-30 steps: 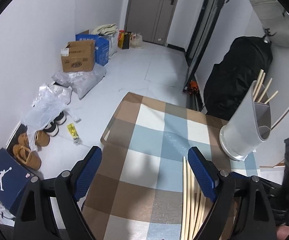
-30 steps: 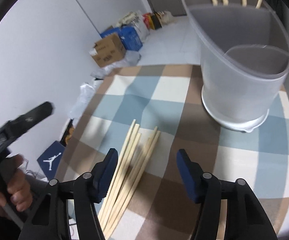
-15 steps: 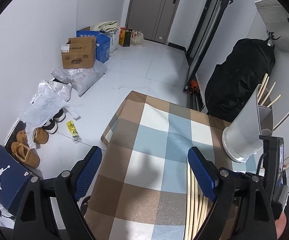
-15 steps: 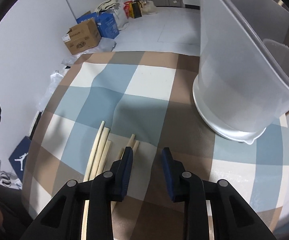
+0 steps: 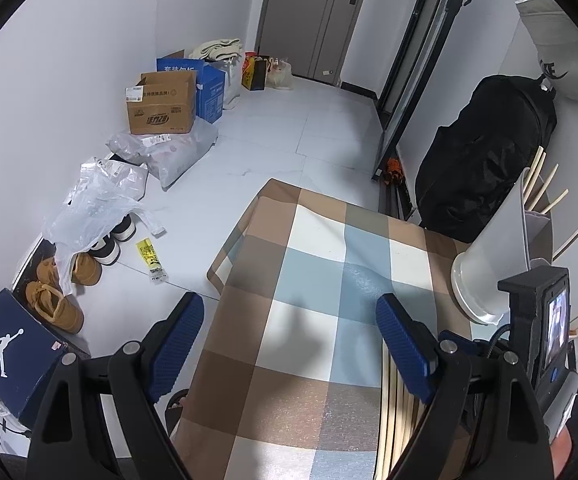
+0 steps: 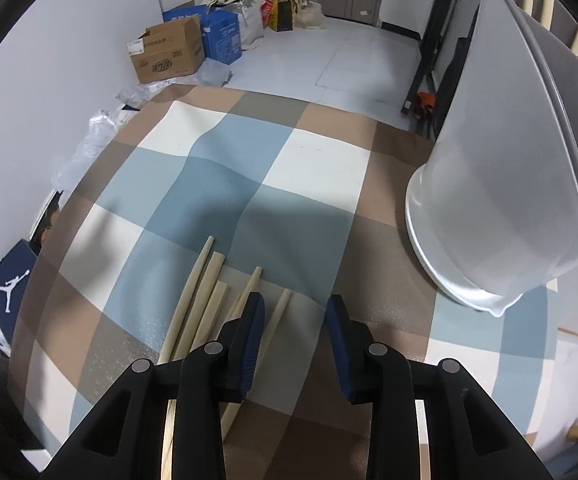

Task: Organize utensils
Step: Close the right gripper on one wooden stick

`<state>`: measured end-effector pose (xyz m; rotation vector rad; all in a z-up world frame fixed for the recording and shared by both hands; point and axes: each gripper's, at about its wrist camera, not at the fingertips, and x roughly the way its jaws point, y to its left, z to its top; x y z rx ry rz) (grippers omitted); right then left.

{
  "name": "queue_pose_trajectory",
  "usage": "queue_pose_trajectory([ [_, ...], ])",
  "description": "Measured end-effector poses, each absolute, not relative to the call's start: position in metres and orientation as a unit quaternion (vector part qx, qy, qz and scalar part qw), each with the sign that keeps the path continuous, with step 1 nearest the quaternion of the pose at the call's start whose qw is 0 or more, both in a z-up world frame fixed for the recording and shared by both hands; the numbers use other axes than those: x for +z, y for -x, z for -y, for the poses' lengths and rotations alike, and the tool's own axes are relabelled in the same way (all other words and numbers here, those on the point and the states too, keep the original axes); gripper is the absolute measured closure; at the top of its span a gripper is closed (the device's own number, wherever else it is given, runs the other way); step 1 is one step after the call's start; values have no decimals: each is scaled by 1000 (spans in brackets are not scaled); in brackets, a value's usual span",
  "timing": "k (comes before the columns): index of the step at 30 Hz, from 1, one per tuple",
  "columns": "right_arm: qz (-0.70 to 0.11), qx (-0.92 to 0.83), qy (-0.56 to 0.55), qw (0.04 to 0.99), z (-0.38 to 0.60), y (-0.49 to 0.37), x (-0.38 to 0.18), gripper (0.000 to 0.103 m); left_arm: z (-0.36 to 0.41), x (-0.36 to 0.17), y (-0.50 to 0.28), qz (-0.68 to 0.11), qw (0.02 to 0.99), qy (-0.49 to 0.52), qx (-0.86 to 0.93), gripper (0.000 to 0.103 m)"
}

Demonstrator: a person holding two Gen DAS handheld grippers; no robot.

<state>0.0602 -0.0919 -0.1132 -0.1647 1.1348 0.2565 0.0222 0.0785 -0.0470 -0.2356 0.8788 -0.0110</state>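
Several wooden chopsticks [image 6: 205, 300] lie side by side on the checked tablecloth [image 6: 309, 160]. My right gripper [image 6: 295, 304] hangs just over their far ends with its jaws narrowed. One chopstick [image 6: 280, 314] lies in the gap near the left finger, and neither pad presses on it. The grey utensil holder [image 6: 489, 200] stands to the right with a few chopsticks [image 6: 545, 0] in it. My left gripper [image 5: 289, 308] is wide open over the cloth with nothing between its fingers. The loose chopsticks [image 5: 393, 412] pass under its right finger, and the holder [image 5: 489, 264] stands beyond.
The table's far and left edges drop to a white floor. There sit a cardboard box [image 5: 161, 108], plastic bags [image 5: 97, 200], shoes [image 5: 57, 292] and a navy shoebox [image 5: 9, 348]. A black bag [image 5: 485, 160] leans by the wall behind the holder.
The right gripper's jaws have narrowed, and it has tipped down and come closer to the chopstick ends. In the left view the right gripper's body has come in at the right edge.
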Motion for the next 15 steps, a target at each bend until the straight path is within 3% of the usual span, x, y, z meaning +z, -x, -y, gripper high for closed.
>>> queue_pose_trajectory([
  [3,-527,126,73,837,97,-56,-113,75,-80,-49,-24,-427,897,114,-2,18],
  [5,-524,128,64,839,102,-55,-113,87,-81,-52,-24,-431,895,113,0,18],
  [10,-529,146,15,836,121,-55,-110,99,-78,-59,-26,-441,891,107,-7,18],
  [15,-513,153,-16,845,129,-47,-99,99,-64,-67,-30,-464,881,87,-21,18],
])
